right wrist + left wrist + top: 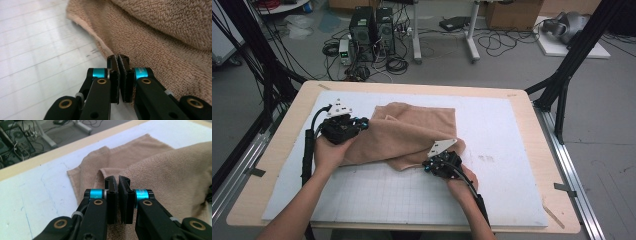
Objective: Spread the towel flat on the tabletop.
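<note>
A tan towel lies crumpled and partly folded over itself on the white gridded mat. My left gripper is at the towel's left edge. In the left gripper view its jaws stand together, with the towel pinched between them and rising in a hump to the right. My right gripper is at the towel's near edge. In the right gripper view its jaws are closed on the hem of the towel, low over the mat.
The mat covers a wooden table with bare margins on all sides. Black frame posts stand at the table's far corners. On the floor beyond are computer towers and loose cables.
</note>
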The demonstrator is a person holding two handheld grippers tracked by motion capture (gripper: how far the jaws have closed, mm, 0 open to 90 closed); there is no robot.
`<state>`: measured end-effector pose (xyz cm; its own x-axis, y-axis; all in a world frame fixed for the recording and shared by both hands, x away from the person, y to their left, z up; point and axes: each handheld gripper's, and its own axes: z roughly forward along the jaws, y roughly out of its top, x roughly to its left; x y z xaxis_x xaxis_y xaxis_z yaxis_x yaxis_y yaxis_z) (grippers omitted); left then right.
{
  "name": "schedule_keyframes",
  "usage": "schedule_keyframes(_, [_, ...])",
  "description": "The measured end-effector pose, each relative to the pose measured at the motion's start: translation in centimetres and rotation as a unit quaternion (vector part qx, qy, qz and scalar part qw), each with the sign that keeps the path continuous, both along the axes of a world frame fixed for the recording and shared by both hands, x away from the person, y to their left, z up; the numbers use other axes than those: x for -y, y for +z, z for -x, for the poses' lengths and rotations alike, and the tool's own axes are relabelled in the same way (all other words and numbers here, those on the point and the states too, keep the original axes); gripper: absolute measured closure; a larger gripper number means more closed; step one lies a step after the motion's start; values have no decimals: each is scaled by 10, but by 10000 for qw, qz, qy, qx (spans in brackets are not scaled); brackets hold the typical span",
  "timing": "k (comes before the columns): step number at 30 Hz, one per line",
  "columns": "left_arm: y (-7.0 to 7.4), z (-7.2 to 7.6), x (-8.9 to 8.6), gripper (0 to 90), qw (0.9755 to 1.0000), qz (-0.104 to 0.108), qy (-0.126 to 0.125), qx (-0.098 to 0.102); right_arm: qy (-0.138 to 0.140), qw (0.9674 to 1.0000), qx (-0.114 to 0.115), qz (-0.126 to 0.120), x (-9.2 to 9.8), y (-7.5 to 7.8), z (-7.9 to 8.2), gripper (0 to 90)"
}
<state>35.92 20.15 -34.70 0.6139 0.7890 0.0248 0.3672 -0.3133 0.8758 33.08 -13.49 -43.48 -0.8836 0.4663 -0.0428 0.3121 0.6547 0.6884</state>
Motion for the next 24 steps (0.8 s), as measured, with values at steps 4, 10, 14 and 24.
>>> schedule_keyframes(4, [12,16,-3,853,9998,107,-142,93,98,9997,137,-171,15,16,11,883])
schedule_keyframes(10, [25,39,-5,853,9976,582,-318,195,-64,9988,327,-354,63,46,26,885])
schedule_keyframes(14, [32,46,-2,853,9960,738,-482,143,-219,9978,476,-412,94,65,34,885])
schedule_keyframes(24, [0,4,14,847,9996,111,-126,-245,-661,9969,328,-254,109,73,-2,870])
